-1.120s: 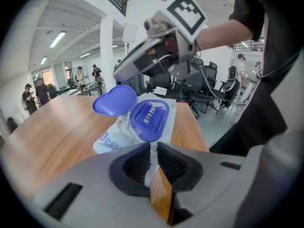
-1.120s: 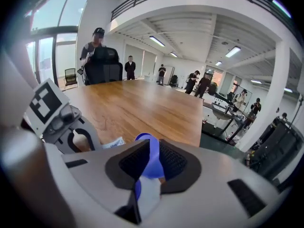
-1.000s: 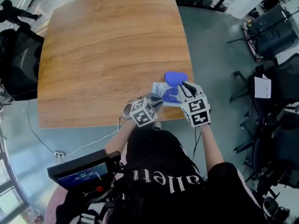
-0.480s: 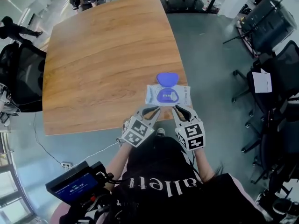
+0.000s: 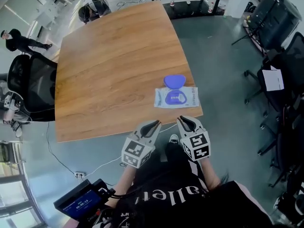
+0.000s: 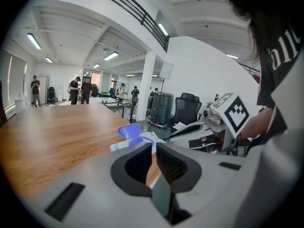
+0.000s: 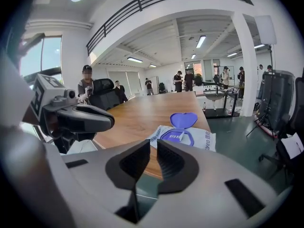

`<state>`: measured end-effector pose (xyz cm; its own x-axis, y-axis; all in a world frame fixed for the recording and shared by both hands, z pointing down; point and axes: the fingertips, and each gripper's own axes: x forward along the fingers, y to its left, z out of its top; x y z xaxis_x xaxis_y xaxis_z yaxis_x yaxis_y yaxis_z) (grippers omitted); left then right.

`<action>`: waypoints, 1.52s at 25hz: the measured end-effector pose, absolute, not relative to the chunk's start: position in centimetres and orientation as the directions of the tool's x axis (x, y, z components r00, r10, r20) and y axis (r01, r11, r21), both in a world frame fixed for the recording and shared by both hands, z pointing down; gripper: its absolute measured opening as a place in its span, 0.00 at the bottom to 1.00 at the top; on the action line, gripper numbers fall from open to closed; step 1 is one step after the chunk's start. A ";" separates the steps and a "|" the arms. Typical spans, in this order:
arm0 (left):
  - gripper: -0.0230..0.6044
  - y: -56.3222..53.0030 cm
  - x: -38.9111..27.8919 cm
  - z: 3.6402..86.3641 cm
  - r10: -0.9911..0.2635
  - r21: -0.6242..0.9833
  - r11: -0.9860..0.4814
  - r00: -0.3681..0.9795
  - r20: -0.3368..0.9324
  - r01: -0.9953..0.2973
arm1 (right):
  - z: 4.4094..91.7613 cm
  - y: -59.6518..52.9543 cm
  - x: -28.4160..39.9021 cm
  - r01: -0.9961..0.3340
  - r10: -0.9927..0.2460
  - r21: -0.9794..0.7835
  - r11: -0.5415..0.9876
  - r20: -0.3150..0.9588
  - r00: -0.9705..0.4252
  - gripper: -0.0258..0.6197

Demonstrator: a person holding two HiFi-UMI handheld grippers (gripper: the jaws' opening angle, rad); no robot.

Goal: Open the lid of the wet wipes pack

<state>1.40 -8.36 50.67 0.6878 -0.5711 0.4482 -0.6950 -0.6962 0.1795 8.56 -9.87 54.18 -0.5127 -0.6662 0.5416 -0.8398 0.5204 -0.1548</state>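
Pack (image 5: 190, 99), lid (image 5: 174, 81) open, lies at 12 o'clock, clear of left gripper (image 5: 153, 126) and right gripper (image 5: 184, 122); both pairs of fingers narrow, empty.

Broad light-brown wooden table (image 5: 109, 70) with a curved far edge, black mesh office chair (image 5: 35, 87) at its left side, more black chairs (image 5: 289, 56) on the grey floor (image 5: 223, 46) at right, white paper sheet (image 5: 274, 80) on one, small blue-lit screen (image 5: 80, 201) bottom left.
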 end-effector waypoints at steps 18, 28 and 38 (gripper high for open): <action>0.08 1.9 -8.9 48.6 -0.419 0.140 -0.844 0.800 0.429 -0.517 | 52.6 0.9 0.0 -0.946 -0.820 -0.216 0.240 0.477 -0.317 0.12; 0.08 9.8 -13.3 49.8 -0.299 0.206 -0.891 0.865 0.402 -0.404 | 52.7 10.3 -4.3 -0.972 -0.845 -0.201 0.125 0.492 -0.210 0.12; 0.08 14.3 -10.1 48.4 -0.232 0.253 -0.910 0.908 0.348 -0.329 | 49.6 14.7 -3.0 -0.982 -0.874 -0.145 0.118 0.454 -0.172 0.12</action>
